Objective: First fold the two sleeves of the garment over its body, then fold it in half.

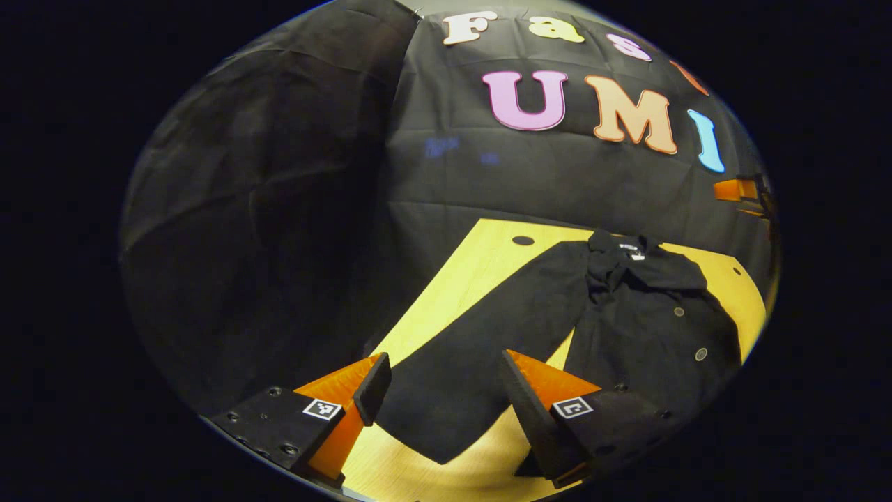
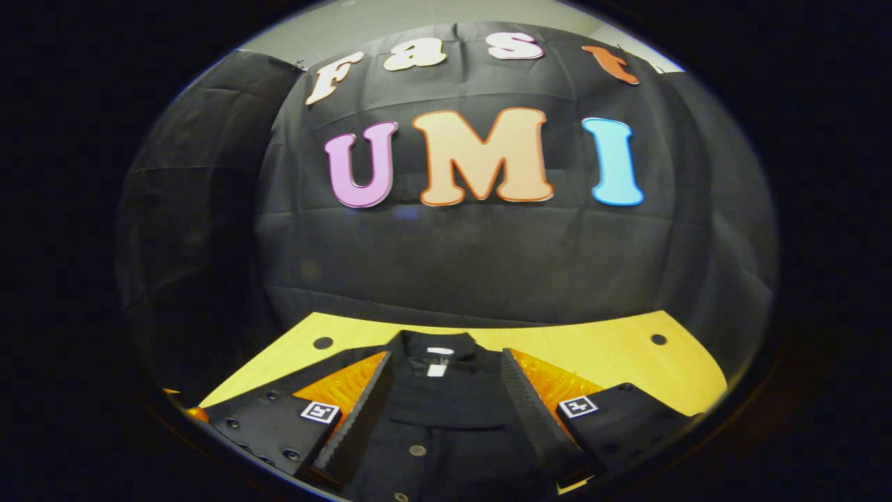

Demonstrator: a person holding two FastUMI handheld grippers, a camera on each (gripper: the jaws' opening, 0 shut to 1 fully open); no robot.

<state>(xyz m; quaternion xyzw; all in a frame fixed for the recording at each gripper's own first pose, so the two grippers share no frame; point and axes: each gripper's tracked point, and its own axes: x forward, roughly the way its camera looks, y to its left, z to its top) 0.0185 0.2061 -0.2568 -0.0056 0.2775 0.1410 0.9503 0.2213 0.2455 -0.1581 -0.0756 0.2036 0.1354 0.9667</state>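
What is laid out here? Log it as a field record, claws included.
garment: black button-front shirt, lying on the table, collar toward the booth wall
sleeve: one sleeve stretched out flat to the side, not yet folded
surface: light wooden table
left claw: open, above the outstretched sleeve
right claw: open, above the collar
folds done: none visible

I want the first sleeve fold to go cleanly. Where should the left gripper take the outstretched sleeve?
Probably at the cuff end of the sleeve, from above: it lies flat on the table between the open left gripper fingers, stretched away from the garment body.
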